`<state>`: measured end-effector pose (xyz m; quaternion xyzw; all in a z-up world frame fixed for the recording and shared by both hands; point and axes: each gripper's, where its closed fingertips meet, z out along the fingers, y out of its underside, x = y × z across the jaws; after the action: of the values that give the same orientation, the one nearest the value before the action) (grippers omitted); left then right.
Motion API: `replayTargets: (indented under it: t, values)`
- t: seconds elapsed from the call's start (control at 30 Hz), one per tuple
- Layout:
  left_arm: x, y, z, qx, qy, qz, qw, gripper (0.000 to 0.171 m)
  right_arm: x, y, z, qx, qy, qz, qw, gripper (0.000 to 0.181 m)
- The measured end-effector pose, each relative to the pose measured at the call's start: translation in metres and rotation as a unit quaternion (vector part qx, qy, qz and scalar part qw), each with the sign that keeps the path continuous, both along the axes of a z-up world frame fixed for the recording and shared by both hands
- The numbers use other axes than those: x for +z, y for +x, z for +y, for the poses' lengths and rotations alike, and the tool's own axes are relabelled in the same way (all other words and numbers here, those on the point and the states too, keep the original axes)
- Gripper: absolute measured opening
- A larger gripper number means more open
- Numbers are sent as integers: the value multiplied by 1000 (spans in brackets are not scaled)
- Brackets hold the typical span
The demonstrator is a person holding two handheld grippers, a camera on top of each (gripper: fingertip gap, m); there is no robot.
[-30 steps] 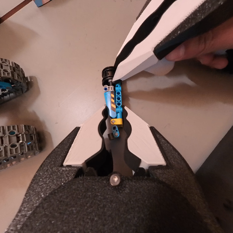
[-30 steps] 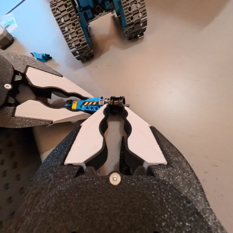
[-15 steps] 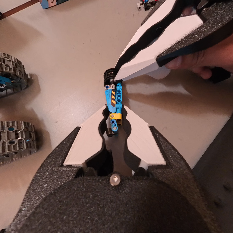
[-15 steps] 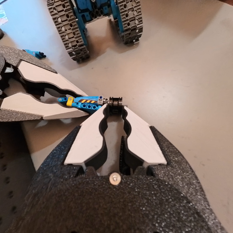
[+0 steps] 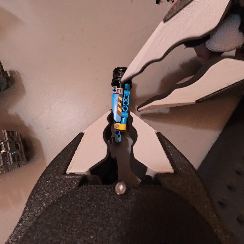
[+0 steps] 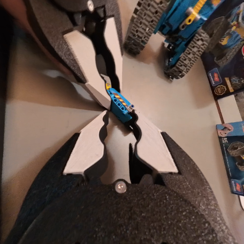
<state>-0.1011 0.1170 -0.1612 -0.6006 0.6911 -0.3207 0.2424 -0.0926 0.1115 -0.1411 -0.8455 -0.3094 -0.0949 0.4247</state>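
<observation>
A small blue brick assembly point(image 5: 120, 104) with orange-striped panel, yellow connector and a black wheel point(image 5: 118, 74) at its far end is held over the beige table. My left gripper point(image 5: 120, 111) is shut on its near end. My right gripper point(image 5: 129, 94) comes in from the upper right with its jaws apart; one fingertip point(image 5: 122, 79) touches the wheel, the other lies right of the blue beam. In the right wrist view my right gripper point(image 6: 119, 111) is open around the assembly's end point(image 6: 119, 104), and the left gripper point(image 6: 114, 97) reaches down from the top. The wheel is mostly hidden there.
A blue vehicle with grey tracks point(image 6: 171, 39) stands beyond the grippers; its tracks point(image 5: 11, 151) show at the left edge of the left wrist view. Printed boxes point(image 6: 231, 66) lie along the right. A dark perforated mat point(image 5: 224, 171) borders the table. Only a small space, under 4 cm, lies between the two pairs of fingers.
My right gripper was shut on the black wheel; now its jaws are apart. It has swung round and moved closer to the left gripper. The left gripper keeps its hold.
</observation>
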Motion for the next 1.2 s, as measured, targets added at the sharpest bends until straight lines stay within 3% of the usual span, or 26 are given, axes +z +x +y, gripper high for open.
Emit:
replayTargets:
  t: [0.23,0.5,0.7,0.9,1.03,1.2]
  values:
    - [0,-11,3,-18,22,-3,1000,26,-1,9,0,-9,38,-111,993,12]
    - [0,-14,2,-43,31,-5,999,21,-1,5,-7,-14,6,-32,999,6]
    - [0,-13,1,-48,13,-1,999,20,-2,4,-9,-23,-16,-28,999,5]
    - [0,-12,0,-52,42,-10,998,20,-3,2,-13,-33,-43,-3,999,5]
    - [1,-12,-1,-69,85,-22,994,19,-3,2,-14,-19,-87,-6,996,5]
    - [0,-12,-1,-69,62,-15,996,18,-4,2,-12,24,-174,-42,984,5]
